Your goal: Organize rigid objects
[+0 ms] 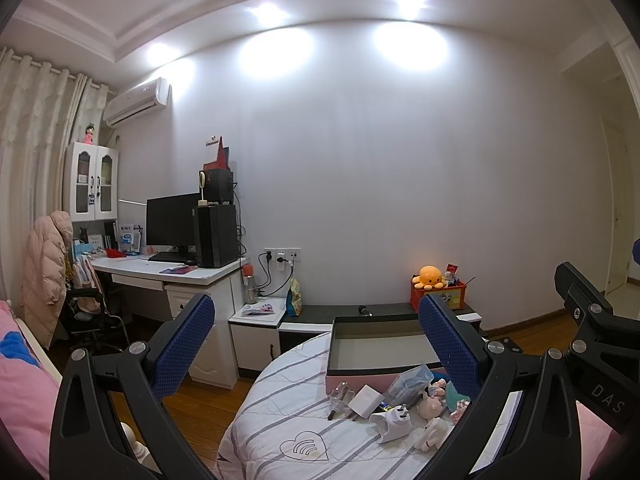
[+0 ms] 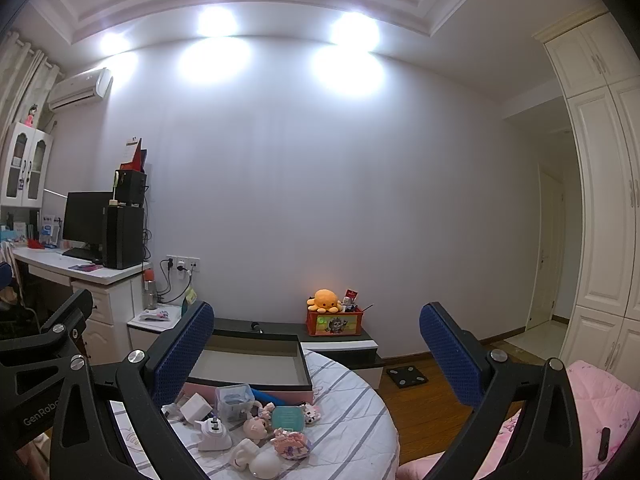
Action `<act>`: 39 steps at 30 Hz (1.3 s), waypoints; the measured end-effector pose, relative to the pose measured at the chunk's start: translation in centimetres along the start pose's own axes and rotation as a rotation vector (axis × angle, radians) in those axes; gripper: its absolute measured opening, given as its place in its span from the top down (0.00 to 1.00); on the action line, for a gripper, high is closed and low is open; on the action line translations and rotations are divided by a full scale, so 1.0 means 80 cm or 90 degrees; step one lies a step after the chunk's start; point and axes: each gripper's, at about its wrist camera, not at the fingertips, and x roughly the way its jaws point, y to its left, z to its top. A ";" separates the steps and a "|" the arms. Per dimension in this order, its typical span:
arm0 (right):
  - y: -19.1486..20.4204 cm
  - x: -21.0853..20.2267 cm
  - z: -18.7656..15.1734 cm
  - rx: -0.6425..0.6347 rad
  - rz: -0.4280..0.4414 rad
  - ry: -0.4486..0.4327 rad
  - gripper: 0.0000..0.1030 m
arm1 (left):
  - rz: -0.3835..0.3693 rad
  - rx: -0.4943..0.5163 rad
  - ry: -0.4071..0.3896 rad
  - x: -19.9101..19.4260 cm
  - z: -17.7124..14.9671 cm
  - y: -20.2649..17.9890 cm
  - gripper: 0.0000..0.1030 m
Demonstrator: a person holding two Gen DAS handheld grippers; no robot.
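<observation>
Several small rigid items lie in a heap on the striped bed sheet [image 1: 280, 400]: a white charger cube [image 1: 366, 400], a white plug adapter [image 1: 394, 420], a clear plastic case [image 1: 410, 384] and pink figurines [image 1: 430, 404]. Behind them sits an open shallow box [image 1: 376, 344] with a dark rim and a grey inside; it looks empty. My left gripper [image 1: 316, 304] hangs open above the heap, holding nothing. In the right wrist view the charger cube [image 2: 196, 404], adapter [image 2: 214, 434], clear case [image 2: 234, 398], teal card [image 2: 287, 416] and box [image 2: 248, 360] lie lower left. My right gripper [image 2: 317, 312] is open, empty.
A low dark cabinet [image 2: 340, 338] against the wall carries an orange plush octopus [image 2: 325, 300] on a red box. A desk [image 1: 168, 276] with a monitor and computer tower stands at the left. A scale [image 2: 406, 376] lies on the wood floor. A pink quilt [image 2: 600, 400] is at the right.
</observation>
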 end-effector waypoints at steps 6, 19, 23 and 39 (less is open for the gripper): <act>-0.001 -0.001 0.001 0.000 0.004 0.000 0.00 | 0.001 0.000 0.000 -0.001 0.000 0.000 0.00; -0.001 -0.003 0.002 0.000 0.006 0.000 0.00 | 0.002 -0.001 0.001 -0.002 -0.001 0.002 0.00; -0.001 -0.003 0.001 -0.002 0.006 0.002 0.00 | 0.001 -0.001 0.003 -0.003 -0.001 0.002 0.00; 0.006 0.020 -0.009 -0.014 0.004 0.044 0.00 | -0.009 0.005 0.053 0.030 -0.019 -0.004 0.00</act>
